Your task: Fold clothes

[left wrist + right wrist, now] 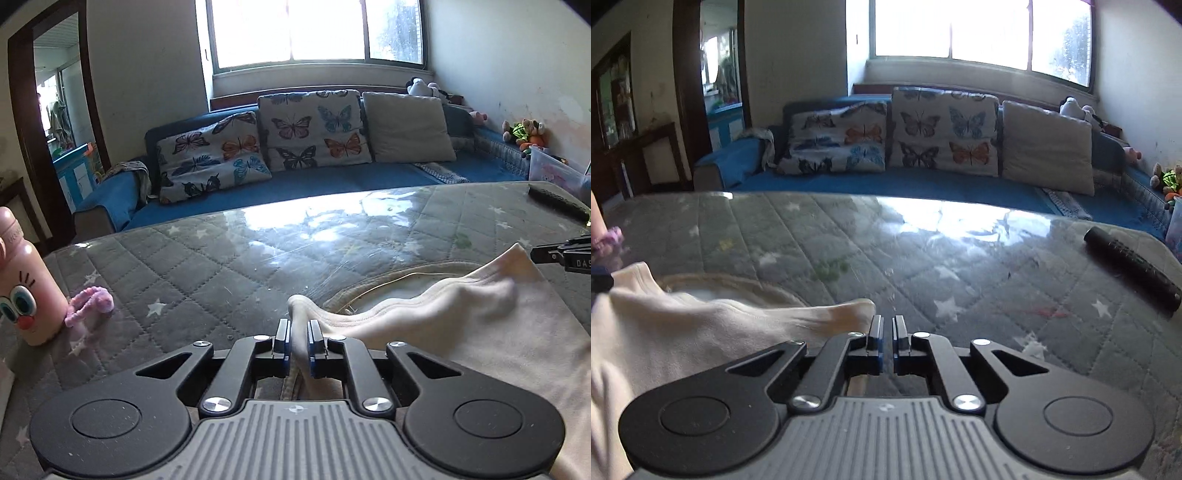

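Cream garment (480,325) on a grey star-quilted bench (207,266); pink bottle (26,280); butterfly-print cushions (310,129) on a blue sofa (332,181).

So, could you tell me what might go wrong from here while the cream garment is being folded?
1. The left gripper pinches only a narrow bunch of the cream garment, so the cloth could slip out when pulled.
2. The right gripper looks nearly closed with no cloth visibly between its fingers; the corner lies beside it, so that side may drag.
3. The pink bottle stands near the table edge and could be knocked over.
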Available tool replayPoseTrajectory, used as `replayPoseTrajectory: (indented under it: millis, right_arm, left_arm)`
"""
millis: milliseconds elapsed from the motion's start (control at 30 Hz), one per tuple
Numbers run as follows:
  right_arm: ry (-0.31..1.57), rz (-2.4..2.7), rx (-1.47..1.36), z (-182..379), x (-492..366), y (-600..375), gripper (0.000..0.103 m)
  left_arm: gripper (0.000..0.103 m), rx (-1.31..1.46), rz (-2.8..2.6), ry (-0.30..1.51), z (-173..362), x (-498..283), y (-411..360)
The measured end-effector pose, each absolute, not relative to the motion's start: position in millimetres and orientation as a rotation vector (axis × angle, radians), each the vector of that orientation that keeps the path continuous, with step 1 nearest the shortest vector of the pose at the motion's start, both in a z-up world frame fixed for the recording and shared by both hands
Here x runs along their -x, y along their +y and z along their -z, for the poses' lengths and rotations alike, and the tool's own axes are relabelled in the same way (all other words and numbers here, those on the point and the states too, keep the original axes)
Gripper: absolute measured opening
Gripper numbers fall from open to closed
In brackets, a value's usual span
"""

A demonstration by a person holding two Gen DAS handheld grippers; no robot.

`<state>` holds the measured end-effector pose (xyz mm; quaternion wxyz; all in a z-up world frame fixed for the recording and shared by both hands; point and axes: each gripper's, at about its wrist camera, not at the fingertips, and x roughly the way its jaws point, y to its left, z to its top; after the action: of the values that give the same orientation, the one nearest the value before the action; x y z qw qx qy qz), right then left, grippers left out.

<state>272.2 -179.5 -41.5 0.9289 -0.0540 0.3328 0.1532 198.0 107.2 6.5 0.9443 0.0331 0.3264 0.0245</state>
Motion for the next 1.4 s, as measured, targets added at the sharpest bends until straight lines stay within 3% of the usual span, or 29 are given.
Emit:
replayPoseTrajectory:
  millis: [67,133,167,200,367,433,467,500,600,633,733,933,1100,1133,1233,1300,1400]
  right_arm:
    - [0.684,-0.308,0.102,41.6,-270.4,-181.8,0.006]
    - [0.678,-0.330,0.097,37.6,-267.6,-182.4,0.008]
    - [0.676,-0.347,0.102,35.5,-267.0,-181.3,0.009]
    - [0.674,-0.365,0.107,33.5,-266.5,-180.1,0.010]
    - [0.693,-0.377,0.106,36.2,-275.6,-173.2,0.012]
    - [0.715,-0.361,0.091,42.4,-284.2,-173.1,0.012]
    - [0.722,-0.361,0.081,44.7,-286.9,-173.8,0.012]
    - [0.729,-0.364,0.070,47.1,-289.8,-174.8,0.012]
    - [0.741,-0.379,0.051,50.6,-293.7,-176.3,0.009]
    - [0.725,-0.375,0.055,49.8,-291.7,-176.2,0.005]
    - [0.656,-0.347,0.076,46.2,-283.6,-175.3,0.005]
    - [0.645,-0.341,0.112,41.5,-278.5,-174.3,0.007]
    - [0.665,-0.346,0.141,38.0,-276.9,-173.6,0.010]
    - [0.667,-0.358,0.145,35.4,-274.1,-172.4,0.014]
    - [0.664,-0.429,0.154,23.3,-255.5,-164.4,0.040]
    - [0.666,-0.483,0.170,19.0,-238.7,-157.1,0.042]
    - [0.699,-0.566,0.201,21.7,-212.2,-146.6,0.054]
  left_arm:
    - [0.012,-0.058,-0.045,0.663,-7.5,-199.2,108.0]
    - [0.021,-0.054,-0.042,0.668,-9.1,-201.5,108.2]
    - [0.035,-0.054,-0.041,0.671,-9.8,-203.0,108.1]
    - [0.042,-0.052,-0.039,0.674,-10.1,-204.6,108.0]
    - [0.041,-0.030,-0.010,0.719,-5.2,-218.3,109.3]
    - [0.029,-0.029,-0.006,0.743,0.3,-224.6,111.8]
    - [0.016,-0.029,-0.002,0.751,2.3,-226.6,112.5]
    - [0.010,-0.026,0.002,0.749,3.2,-227.1,113.3]
    - [0.009,-0.010,0.014,0.696,0.2,-221.8,116.0]
    - [0.009,-0.001,0.019,0.665,-2.8,-218.6,117.0]
    - [0.009,0.021,0.012,0.603,-7.1,-214.3,119.0]
    - [0.015,-0.010,-0.052,0.683,4.4,-223.8,119.3]
    - [0.038,0.007,-0.055,0.675,-9.8,-201.5,129.0]
    - [0.041,0.014,-0.053,0.677,-12.4,-195.1,131.6]
    - [0.048,0.004,-0.062,0.682,-17.6,-170.0,136.7]
    - [0.054,-0.005,-0.085,0.688,-18.8,-150.4,141.4]
    - [0.056,-0.005,-0.144,0.702,-18.2,-119.7,152.4]
